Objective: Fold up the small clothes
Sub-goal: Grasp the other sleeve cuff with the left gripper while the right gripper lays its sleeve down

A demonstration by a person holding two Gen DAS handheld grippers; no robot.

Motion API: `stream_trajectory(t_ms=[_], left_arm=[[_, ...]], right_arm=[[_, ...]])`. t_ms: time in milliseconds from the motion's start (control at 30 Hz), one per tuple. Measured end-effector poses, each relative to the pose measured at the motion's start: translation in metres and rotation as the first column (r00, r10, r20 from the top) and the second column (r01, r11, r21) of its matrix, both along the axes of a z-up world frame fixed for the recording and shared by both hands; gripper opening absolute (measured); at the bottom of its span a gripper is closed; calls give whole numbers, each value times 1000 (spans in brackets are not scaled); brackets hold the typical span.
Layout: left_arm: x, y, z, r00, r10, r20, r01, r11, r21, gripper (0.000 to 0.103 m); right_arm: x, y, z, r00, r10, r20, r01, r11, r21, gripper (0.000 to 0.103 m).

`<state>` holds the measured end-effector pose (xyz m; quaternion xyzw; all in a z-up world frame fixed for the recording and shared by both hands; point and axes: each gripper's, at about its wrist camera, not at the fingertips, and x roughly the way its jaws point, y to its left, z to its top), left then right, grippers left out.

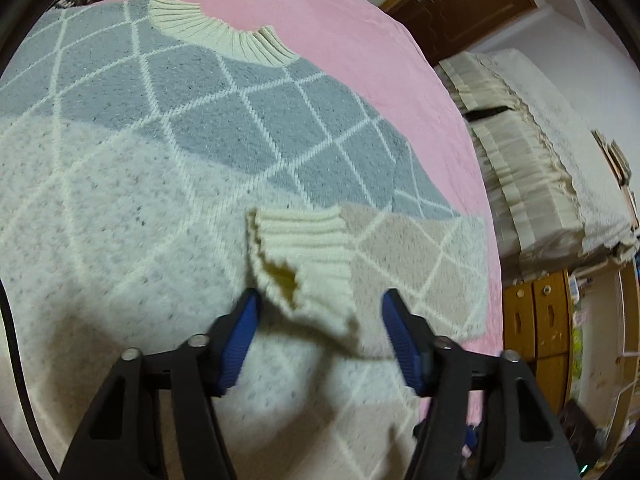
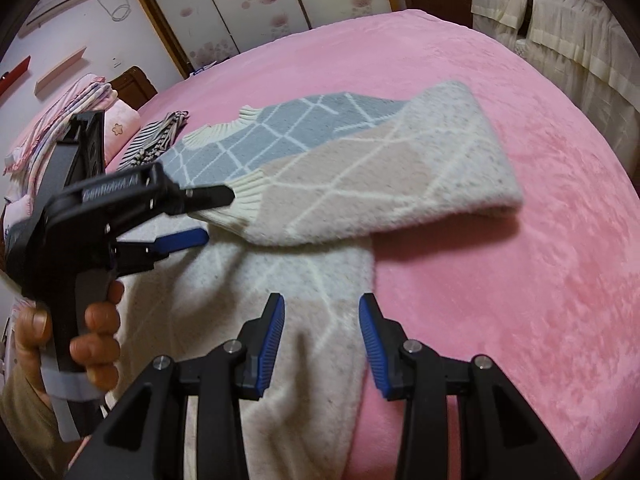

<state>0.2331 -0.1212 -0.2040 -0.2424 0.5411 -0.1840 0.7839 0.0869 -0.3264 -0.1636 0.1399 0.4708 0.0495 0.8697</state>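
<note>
A knit sweater (image 1: 224,120) with a grey top, cream body and white diamond lines lies flat on the pink bed (image 1: 320,8). Its beige sleeve (image 2: 360,168) is folded across the chest. The ribbed cream cuff (image 1: 304,256) lies between the blue pads of my left gripper (image 1: 320,320), which stand apart and do not press it. In the right wrist view the left gripper (image 2: 220,216) shows side-on, open, with the cuff (image 2: 248,192) at its upper fingertip. My right gripper (image 2: 322,320) is open over the sweater's lower side edge (image 2: 340,280), gripping nothing.
A striped cloth (image 2: 156,140) lies beyond the collar near pink pillows (image 2: 80,108). Cream-covered furniture (image 1: 540,160) and wooden drawers (image 1: 536,312) stand beside the bed. Bare pink blanket (image 2: 520,220) stretches right of the sweater. A hand (image 2: 96,336) holds the left gripper's handle.
</note>
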Motion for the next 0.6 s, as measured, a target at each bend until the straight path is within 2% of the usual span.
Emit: stream_trajectory(t_ms=[33,67,100,233,367,433,500,600], left_arm=[[1,-1,0,1000,3,0,-3,1000,2,37],[4,-5,-1,1000,1,-3,-1,1000,10,13],[7,-8,-1,1000,-7,-7,7,1000,22,9],[13,-18,16,999,-27,47,25,998,56,8],[25,-26,61,984,-78,160,58,990,127,8],[32,-26,88,967,-98,234,56,982,182,8],[41,-22,118,937,-127,325,36,962,272,8],[56,-6,143,908,-133,398,-17,936,351,8]], right_arm=[[-1,-2,-2,1000,-5,-4,5,1000,2,39],[-2,-3,-3,1000,-10,-7,10,1000,3,39],[-3,-4,-4,1000,-14,-8,14,1000,5,39],[-4,-10,-5,999,-35,-9,35,999,-5,39],[-1,-19,-2,998,-59,2,59,998,-19,39],[3,-24,-1,997,-73,6,73,997,-30,39],[8,-28,0,997,-79,9,79,996,-35,39],[20,-33,1,996,-88,25,89,994,-64,39]])
